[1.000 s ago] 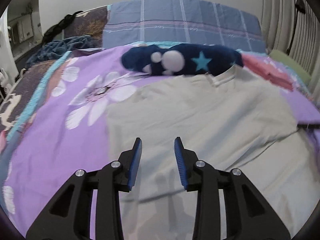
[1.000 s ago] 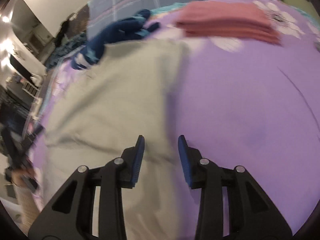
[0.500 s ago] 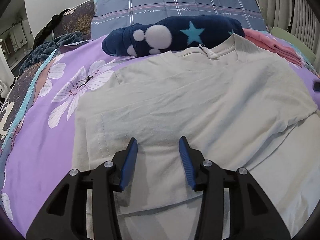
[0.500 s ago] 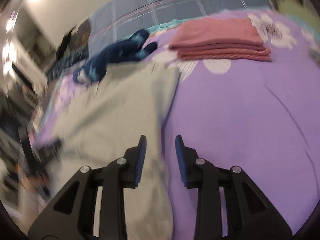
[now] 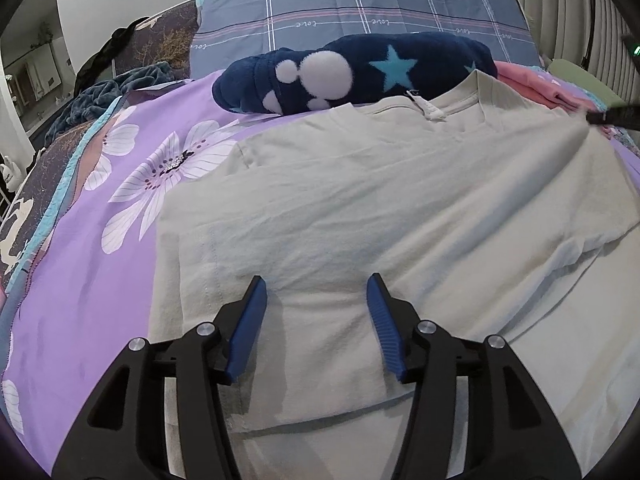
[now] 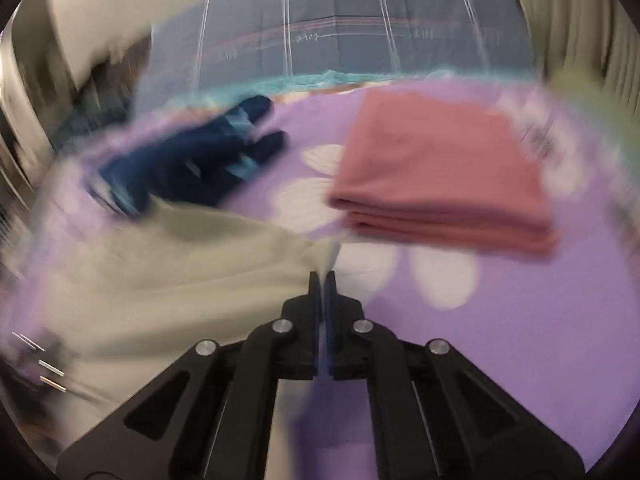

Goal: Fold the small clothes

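Note:
A beige T-shirt (image 5: 360,200) lies spread on the purple floral bedcover (image 5: 100,260), collar toward the pillow. My left gripper (image 5: 316,292) hovers low over the shirt's near left part. Its jaws are opening, with flat fabric under them and nothing pinched. In the blurred right wrist view my right gripper (image 6: 322,276) is shut on the T-shirt (image 6: 180,272) at its right edge, and a fold of cloth rises from the tips. In the left wrist view the right gripper (image 5: 600,118) shows at the far right, with the cloth drawn taut toward it.
A navy plush garment with stars (image 5: 352,76) lies just behind the collar. A folded pink stack (image 6: 436,176) sits to the right of it. A grey plaid pillow (image 5: 360,12) closes the far side, and dark blankets (image 5: 120,92) pile at the far left.
My left gripper sank closer to the shirt and its jaws widened. My right gripper swept along the shirt's right edge toward the pink stack and shut on the cloth.

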